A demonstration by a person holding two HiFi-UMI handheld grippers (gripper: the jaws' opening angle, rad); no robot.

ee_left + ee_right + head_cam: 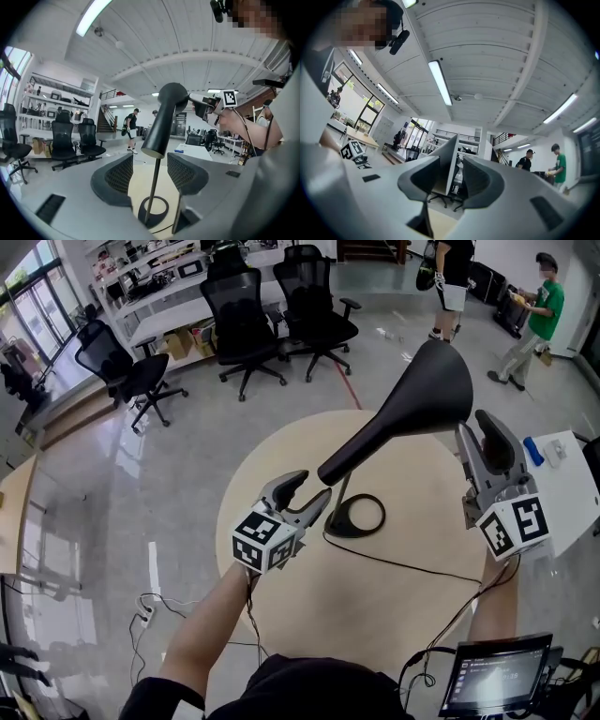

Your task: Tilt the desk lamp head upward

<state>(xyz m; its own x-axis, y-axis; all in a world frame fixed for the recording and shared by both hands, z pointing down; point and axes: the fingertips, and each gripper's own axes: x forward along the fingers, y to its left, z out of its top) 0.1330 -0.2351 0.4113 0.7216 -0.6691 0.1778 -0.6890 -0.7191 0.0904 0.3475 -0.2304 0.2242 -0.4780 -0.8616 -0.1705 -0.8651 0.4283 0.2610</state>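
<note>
A black desk lamp stands on a round wooden table (pixel 412 615). Its cone-shaped head (pixel 436 381) is tilted up to the right, above a thin stem (pixel 339 495) and a ring base (pixel 356 517). My right gripper (pixel 476 427) is shut on the head's rim, and the right gripper view shows the pale shade wall (pixel 447 164) between its jaws. My left gripper (pixel 314 486) stands open by the lower end of the lamp's arm. In the left gripper view the stem (pixel 152 197) runs between the jaws, touching neither pad. The lamp's cable (pixel 403 565) trails across the table.
Several black office chairs (pixel 244 315) stand beyond the table near white desks. Two people (pixel 539 315) are at the far right. A white table (pixel 567 484) sits close on the right, and a screen (pixel 492 681) is at the near edge.
</note>
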